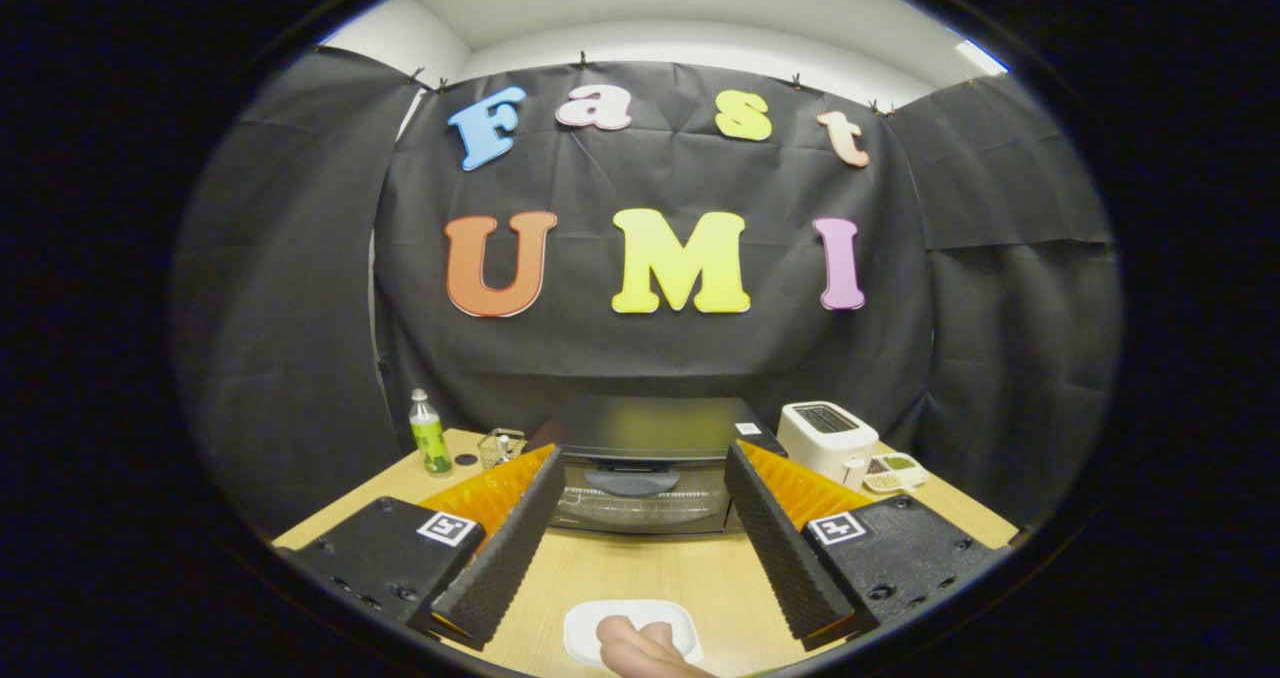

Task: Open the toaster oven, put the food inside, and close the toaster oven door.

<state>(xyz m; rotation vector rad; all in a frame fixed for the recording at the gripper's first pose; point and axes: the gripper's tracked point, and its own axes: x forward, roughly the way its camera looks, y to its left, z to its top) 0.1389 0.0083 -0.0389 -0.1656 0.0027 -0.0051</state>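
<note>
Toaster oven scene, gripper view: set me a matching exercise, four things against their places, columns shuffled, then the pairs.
Things
1. toaster oven
2. green bottle
3. white toaster
4. white plate

Places
A. near table edge, between the open tongs' fingers, food on it
B. right of the oven, beyond the right finger
C. beyond the fingers, straight ahead, door shut
D. left of the oven, near the table's far left corner

Pairs: 1-C, 2-D, 3-B, 4-A
</note>
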